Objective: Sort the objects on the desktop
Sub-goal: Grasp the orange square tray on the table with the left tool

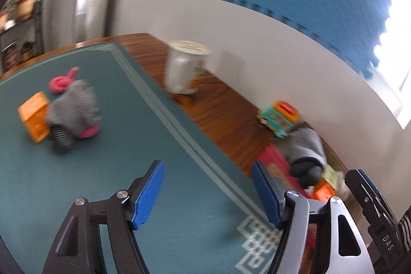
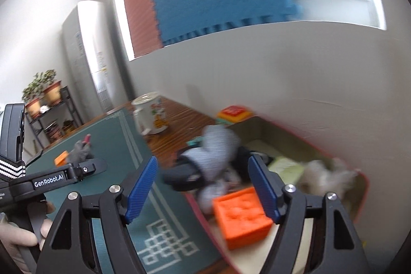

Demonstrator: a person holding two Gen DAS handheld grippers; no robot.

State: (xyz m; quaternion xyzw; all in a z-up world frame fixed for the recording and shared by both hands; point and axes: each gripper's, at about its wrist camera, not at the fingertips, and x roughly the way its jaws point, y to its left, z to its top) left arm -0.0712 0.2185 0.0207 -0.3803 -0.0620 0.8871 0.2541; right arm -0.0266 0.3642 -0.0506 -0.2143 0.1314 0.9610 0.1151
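2 handheld grippers hover over a wooden table (image 1: 221, 114) partly covered by a green mat (image 1: 108, 161). Both pictures are motion-blurred.

The left gripper (image 1: 208, 194) has its blue-padded jaws spread wide with nothing between them. Ahead and to its left on the mat lies a small cluster, well apart from the jaws: a grey striped sock (image 1: 73, 111), touching an orange block (image 1: 34, 116) on its left, with a pink rolled item (image 1: 63, 81) just behind it. The sock's long axis seems to run roughly toward the camera, though blur makes this uncertain. The left gripper looks nearer this cluster than the right one, so it is the likelier one to fetch from it.

The right gripper (image 2: 203, 189) also has its jaws spread and empty. It hangs over the near edge of an open red-walled box (image 2: 362, 186) against the wall. Inside the box are an orange studded block (image 2: 241, 217), a grey sock (image 2: 218, 145) draped over dark items, a pale green piece, and something white and fluffy (image 2: 326, 173).

A white mug (image 2: 151, 113) stands upright on bare wood beyond the mat, and a colourful toy (image 1: 278, 117) sits beside the box.
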